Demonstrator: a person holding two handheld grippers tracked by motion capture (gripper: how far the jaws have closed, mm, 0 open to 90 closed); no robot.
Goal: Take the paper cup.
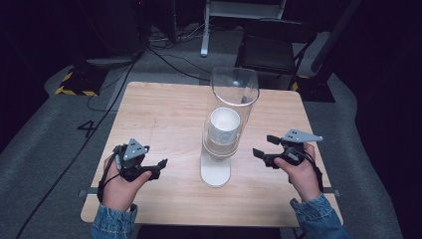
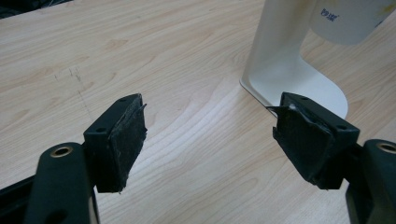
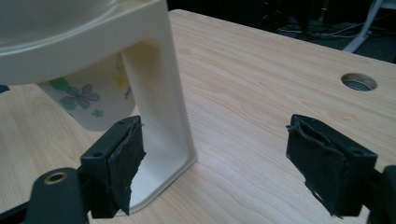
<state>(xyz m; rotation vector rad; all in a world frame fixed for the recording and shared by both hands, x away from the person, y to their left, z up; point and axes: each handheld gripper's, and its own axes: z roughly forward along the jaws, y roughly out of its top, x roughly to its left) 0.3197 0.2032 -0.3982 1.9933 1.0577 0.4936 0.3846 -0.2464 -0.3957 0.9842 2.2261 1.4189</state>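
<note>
Left gripper: jaws wide apart, nothing between.
Right gripper: jaws spread, empty.
Paper cup: rim hidden under dispenser.
Tube: contents unclear.

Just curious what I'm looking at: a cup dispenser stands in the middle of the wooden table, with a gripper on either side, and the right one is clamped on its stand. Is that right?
Not quite. The right gripper isn't clamped on the stand; its jaws are open with nothing between them, as the right gripper view shows. The cup dispenser does stand mid-table, with the left gripper on its other side.
</note>
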